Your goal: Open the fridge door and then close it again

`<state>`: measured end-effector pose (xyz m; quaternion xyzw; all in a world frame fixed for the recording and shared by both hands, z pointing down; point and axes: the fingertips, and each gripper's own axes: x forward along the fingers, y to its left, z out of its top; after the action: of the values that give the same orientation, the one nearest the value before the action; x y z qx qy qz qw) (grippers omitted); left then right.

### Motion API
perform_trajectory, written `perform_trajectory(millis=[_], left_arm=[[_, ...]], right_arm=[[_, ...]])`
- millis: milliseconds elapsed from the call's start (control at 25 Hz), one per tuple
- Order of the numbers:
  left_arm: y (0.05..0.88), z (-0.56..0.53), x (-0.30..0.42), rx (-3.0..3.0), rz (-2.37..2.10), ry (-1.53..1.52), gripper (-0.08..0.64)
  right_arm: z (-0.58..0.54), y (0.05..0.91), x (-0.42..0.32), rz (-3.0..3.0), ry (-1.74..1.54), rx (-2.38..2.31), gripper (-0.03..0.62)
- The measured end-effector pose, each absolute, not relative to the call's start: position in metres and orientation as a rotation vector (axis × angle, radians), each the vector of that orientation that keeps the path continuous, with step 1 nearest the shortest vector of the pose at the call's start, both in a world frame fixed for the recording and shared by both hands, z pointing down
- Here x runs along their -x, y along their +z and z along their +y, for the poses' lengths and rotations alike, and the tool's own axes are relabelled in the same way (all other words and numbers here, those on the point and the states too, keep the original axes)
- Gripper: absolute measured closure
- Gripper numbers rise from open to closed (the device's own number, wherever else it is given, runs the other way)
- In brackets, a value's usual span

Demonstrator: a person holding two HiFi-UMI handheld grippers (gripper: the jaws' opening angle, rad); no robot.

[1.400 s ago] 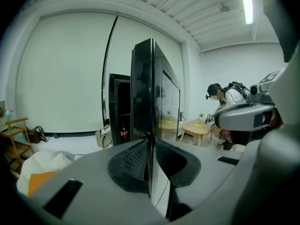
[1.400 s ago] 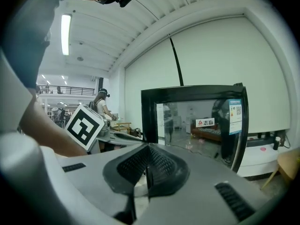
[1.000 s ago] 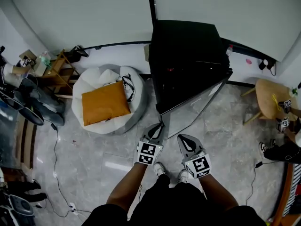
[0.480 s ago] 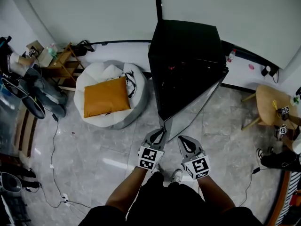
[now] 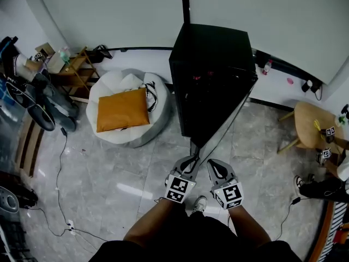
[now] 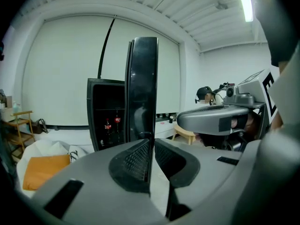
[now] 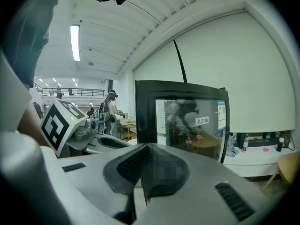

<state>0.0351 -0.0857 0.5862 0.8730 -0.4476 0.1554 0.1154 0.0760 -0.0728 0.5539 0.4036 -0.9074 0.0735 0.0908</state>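
A black fridge (image 5: 212, 53) stands against the wall with its glass door (image 5: 226, 116) swung out toward me. My left gripper (image 5: 192, 160) sits at the door's free edge. In the left gripper view that edge (image 6: 143, 88) runs straight down between the pads, and the left gripper (image 6: 151, 158) has just been closing and is shut on it. Red-labelled bottles (image 6: 112, 123) show inside the fridge. My right gripper (image 5: 214, 165) hangs beside the left one, shut and holding nothing. The right gripper (image 7: 143, 172) faces the door's outer glass (image 7: 187, 121).
A white beanbag with an orange cushion (image 5: 122, 111) lies left of the fridge. A wooden shelf (image 5: 71, 72) stands at the far left and a round wooden table (image 5: 313, 121) at the right. A cable (image 5: 60, 173) crosses the floor. Another person's shoe (image 5: 308, 187) shows at the right.
The door has swung further out from the fridge, and my left gripper has moved with its edge. My right gripper has moved alongside.
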Motion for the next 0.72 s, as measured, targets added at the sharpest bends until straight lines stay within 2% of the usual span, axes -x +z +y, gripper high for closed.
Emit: perform_trajectory(millis=[720], left_arm=[[0.585, -0.05, -0.09, -2.628, -1.215, 0.504, 0.518]], right_arm=[[-0.033, 0.554, -0.148, -2.615, 0.239, -1.398, 0.574]])
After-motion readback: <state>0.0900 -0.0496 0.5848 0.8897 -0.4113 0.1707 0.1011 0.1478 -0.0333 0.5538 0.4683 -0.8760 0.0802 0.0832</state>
